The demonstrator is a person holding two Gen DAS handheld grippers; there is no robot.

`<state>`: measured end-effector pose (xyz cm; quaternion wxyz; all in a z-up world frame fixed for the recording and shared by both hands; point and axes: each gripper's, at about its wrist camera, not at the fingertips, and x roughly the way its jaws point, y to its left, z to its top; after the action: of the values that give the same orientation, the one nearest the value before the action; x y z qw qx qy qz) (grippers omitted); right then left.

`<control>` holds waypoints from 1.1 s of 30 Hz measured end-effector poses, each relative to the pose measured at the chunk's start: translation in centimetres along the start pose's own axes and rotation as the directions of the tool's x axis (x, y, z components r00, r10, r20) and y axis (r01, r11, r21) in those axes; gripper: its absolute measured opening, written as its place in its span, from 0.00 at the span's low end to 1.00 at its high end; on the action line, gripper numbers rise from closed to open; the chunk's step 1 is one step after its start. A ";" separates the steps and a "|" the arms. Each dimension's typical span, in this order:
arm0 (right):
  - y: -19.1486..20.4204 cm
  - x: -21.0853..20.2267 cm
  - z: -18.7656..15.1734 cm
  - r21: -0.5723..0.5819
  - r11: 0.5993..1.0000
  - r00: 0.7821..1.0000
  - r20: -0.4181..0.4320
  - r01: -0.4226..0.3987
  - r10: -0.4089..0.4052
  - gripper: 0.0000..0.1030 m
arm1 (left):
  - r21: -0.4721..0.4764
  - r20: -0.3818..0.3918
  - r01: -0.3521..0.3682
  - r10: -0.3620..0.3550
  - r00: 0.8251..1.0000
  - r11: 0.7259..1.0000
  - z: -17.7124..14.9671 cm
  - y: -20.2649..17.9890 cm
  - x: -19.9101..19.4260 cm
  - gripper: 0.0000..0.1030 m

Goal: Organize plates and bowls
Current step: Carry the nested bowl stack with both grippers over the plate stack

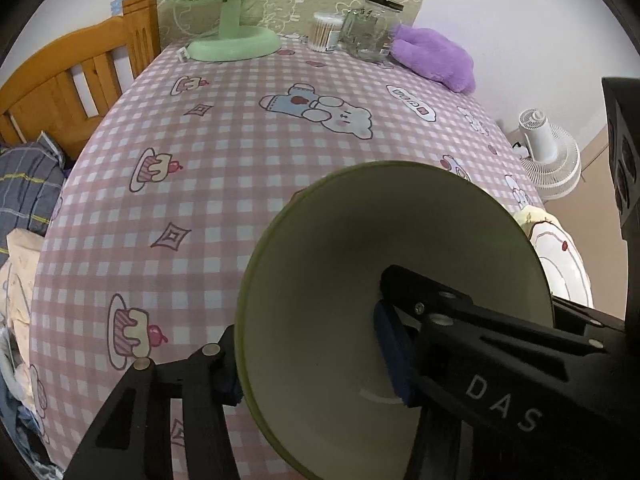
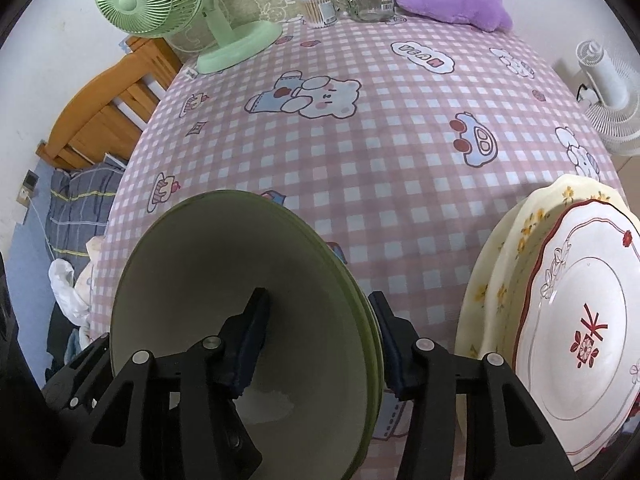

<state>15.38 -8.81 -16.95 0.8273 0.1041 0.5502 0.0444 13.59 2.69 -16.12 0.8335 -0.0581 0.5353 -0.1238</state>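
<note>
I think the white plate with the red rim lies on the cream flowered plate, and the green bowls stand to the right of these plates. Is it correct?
Not quite. In the right wrist view the stacked green bowls stand to the left of the cream flowered plate, not the right. The white plate with the red rim does lie on it.

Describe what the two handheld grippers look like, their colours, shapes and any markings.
Both the left gripper and the right gripper are matte black with angular, cut-out finger arms held by round silver pins and small screws. Their fingers carry dark navy blue pads. White letters reading DAS mark one finger arm in the left wrist view. No cables, hands or sleeves show.
</note>
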 end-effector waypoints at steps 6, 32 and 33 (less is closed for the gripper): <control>0.1 -0.3 -0.2 0.017 1.000 1.000 -0.007 0.003 -0.003 0.52 | -0.030 -0.021 0.021 -0.022 1.000 0.999 -0.2 0.3 -0.2 0.52; 5.2 -7.2 -1.3 0.040 0.997 0.992 0.107 0.060 -0.064 0.52 | 0.007 0.056 0.062 -0.062 0.997 0.998 0.5 2.3 -7.5 0.52; 5.5 -7.4 -1.3 0.038 0.997 0.991 0.114 0.060 -0.064 0.52 | 0.006 0.058 0.064 -0.064 0.996 0.998 0.6 2.4 -7.6 0.52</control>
<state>11.52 -4.72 -9.58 0.8568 0.1034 0.5051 0.0032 11.44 7.01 -9.77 0.8444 -0.0768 0.5086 -0.1499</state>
